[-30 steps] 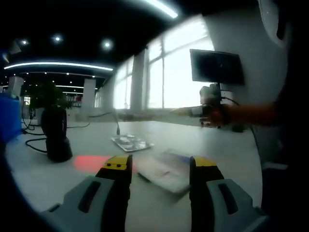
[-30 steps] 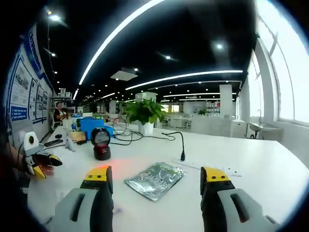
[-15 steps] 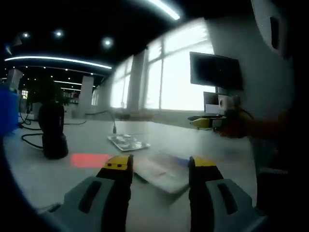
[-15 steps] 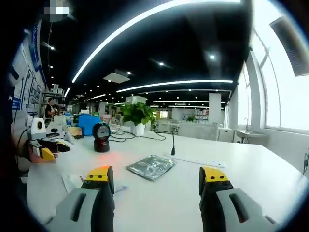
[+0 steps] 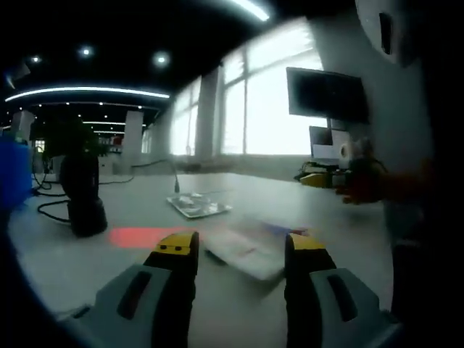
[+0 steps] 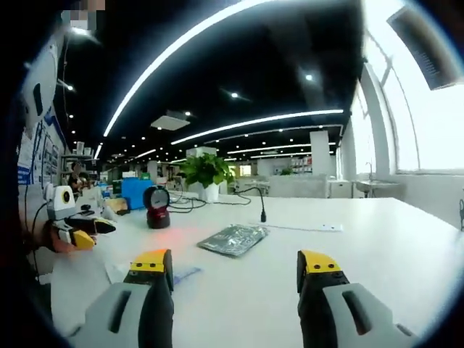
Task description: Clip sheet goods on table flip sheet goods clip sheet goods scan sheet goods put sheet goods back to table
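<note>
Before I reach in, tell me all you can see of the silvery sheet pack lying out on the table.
The silvery sheet pack is a flat, crinkled, foil-like pouch with dark mottled patches, roughly rectangular. It lies flat and skewed on the white table, right of the dark scanner and near a thin upright stalk. Nothing touches it but the table. In the left gripper view it lies beyond a second, blurred flat item. Both grippers stand open, away from it.

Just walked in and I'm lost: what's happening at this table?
A person holds a two-jaw tool in each hand over a white table. Both the left tool and the right tool are open and empty. Two flat packets lie untouched on the table: a silvery packet near the middle and a pale packet just ahead of the left tool. A dark scanner stands beyond, casting a red glow on the tabletop. Nothing is clipped yet.
</note>
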`<state>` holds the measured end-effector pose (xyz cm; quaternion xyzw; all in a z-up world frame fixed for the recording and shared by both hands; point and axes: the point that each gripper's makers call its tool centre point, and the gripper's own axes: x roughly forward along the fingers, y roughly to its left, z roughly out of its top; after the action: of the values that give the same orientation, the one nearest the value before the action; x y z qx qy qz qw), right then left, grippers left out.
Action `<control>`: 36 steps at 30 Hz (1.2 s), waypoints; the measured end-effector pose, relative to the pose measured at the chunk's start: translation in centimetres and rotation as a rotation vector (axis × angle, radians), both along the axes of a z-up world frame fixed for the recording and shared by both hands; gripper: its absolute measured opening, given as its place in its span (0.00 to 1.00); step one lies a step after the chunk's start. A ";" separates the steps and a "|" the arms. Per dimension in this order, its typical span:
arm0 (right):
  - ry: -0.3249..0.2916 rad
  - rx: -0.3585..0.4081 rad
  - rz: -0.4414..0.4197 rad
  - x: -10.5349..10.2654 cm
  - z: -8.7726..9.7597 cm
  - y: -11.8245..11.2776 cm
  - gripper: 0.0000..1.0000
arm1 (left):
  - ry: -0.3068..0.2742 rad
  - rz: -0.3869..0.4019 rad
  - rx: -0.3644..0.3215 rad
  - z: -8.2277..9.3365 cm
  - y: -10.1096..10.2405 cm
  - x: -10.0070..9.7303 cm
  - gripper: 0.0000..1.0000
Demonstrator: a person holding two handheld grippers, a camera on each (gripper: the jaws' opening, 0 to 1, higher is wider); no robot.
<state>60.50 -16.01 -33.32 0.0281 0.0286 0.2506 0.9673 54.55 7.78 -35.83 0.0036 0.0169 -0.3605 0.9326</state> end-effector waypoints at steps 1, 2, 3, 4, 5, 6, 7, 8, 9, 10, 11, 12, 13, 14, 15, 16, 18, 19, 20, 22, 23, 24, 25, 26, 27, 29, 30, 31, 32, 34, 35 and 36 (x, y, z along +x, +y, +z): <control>0.003 0.027 -0.006 -0.1 0.2 0.0 0.62 | -0.001 -0.001 0.007 -0.1 -0.1 0.0 0.40; -0.019 0.015 -0.003 -0.2 0.3 0.0 0.62 | -0.014 0.002 0.019 -0.1 -0.1 -0.1 0.40; -0.045 0.000 0.005 -0.4 0.5 0.2 0.62 | -0.031 0.002 0.029 0.1 -0.1 -0.2 0.40; -0.062 -0.002 0.016 -0.5 0.5 0.4 0.62 | -0.047 0.000 0.029 0.3 -0.2 -0.4 0.40; -0.091 -0.009 0.026 -0.7 0.6 0.6 0.62 | -0.063 0.000 0.027 0.5 -0.2 -0.6 0.40; -0.094 -0.011 0.029 -0.7 0.3 0.7 0.62 | -0.077 0.002 0.021 0.8 -0.1 -0.6 0.40; -0.104 -0.027 0.032 -0.8 0.0 0.8 0.62 | -0.089 0.008 0.009 1.1 0.1 -0.6 0.40; -0.100 -0.029 0.031 -0.7 -0.3 0.7 0.62 | -0.093 0.014 -0.005 1.4 0.3 -0.5 0.41; -0.090 -0.031 0.016 -0.7 -0.7 0.3 0.61 | -0.092 0.023 -0.013 1.5 0.5 -0.4 0.42; -0.088 -0.033 0.011 -0.7 -0.7 0.3 0.60 | -0.090 0.042 -0.021 1.6 0.7 -0.1 0.42; -0.090 -0.039 0.002 -0.9 -0.9 0.0 0.59 | -0.090 0.049 -0.018 1.5 0.8 0.0 0.42; -0.093 -0.033 0.000 -1.1 -1.1 0.0 0.59 | -0.093 0.050 -0.015 1.5 0.9 0.0 0.42; -0.097 -0.030 0.005 -1.3 -1.2 0.1 0.60 | -0.097 0.049 -0.019 1.6 0.9 -0.1 0.42; -0.112 -0.048 0.018 -1.4 -1.4 0.3 0.60 | -0.104 0.042 -0.028 1.9 0.8 -0.2 0.42; -0.128 -0.109 0.048 -1.4 -1.6 0.7 0.60 | -0.106 0.041 -0.035 2.0 0.8 -0.2 0.42; -0.130 -0.098 0.063 -1.3 -1.4 1.1 0.60 | -0.105 0.043 -0.038 2.1 0.9 -0.1 0.42; -0.119 -0.058 0.068 -1.1 -1.2 1.3 0.62 | -0.095 0.046 -0.056 2.2 1.2 0.1 0.42; -0.126 -0.072 0.058 -1.1 -1.2 1.1 0.62 | -0.089 0.043 -0.068 2.4 1.3 0.1 0.42; -0.128 -0.077 0.039 -1.1 -1.3 0.7 0.61 | -0.090 0.046 -0.066 2.5 1.4 0.2 0.43; -0.155 -0.080 0.019 -1.5 -1.2 0.3 0.59 | -0.124 0.070 0.009 2.7 2.4 0.6 0.43; -0.164 -0.095 0.014 -1.4 -1.2 0.2 0.59 | -0.121 0.069 -0.010 2.9 2.8 0.6 0.43; -0.166 -0.092 0.012 -1.4 -1.2 0.2 0.59 | -0.119 0.072 -0.030 3.1 3.3 0.6 0.43; -0.172 -0.090 0.011 -1.3 -1.0 0.2 0.59 | -0.113 0.079 -0.040 3.0 3.7 0.8 0.43; -0.174 -0.084 0.011 -1.3 -1.0 0.2 0.59 | -0.108 0.082 -0.039 2.7 3.8 0.8 0.42; -0.175 -0.080 0.006 -1.3 -1.0 0.1 0.59 | -0.105 0.087 -0.034 2.4 3.9 0.8 0.42; -0.178 -0.083 -0.004 -1.2 -1.0 -0.3 0.59 | -0.093 0.088 -0.025 1.8 3.9 0.6 0.42; -0.178 -0.079 -0.010 -1.2 -0.9 -0.4 0.59 | -0.093 0.086 -0.021 1.9 3.8 0.6 0.42; -0.177 -0.075 -0.014 -1.1 -0.9 -0.5 0.59 | -0.097 0.083 -0.026 2.0 3.7 0.6 0.42; -0.174 -0.076 -0.019 -1.1 -1.0 -0.5 0.59 | -0.094 0.079 -0.034 2.0 3.6 0.6 0.42; -0.177 -0.073 -0.026 -1.0 -0.9 -0.6 0.59 | -0.096 0.071 -0.026 1.8 3.5 0.5 0.42; -0.175 -0.074 -0.028 -1.0 -0.9 -0.6 0.59 | -0.097 0.068 -0.028 1.8 3.5 0.5 0.42; -0.173 -0.079 -0.029 -0.9 -1.0 -0.6 0.59 | -0.097 0.066 -0.037 1.9 3.5 0.5 0.42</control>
<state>59.57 -16.66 -34.33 -0.0313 -0.0457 0.2367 0.9700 55.00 11.28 -33.92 0.0031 -0.0348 -0.3292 0.9436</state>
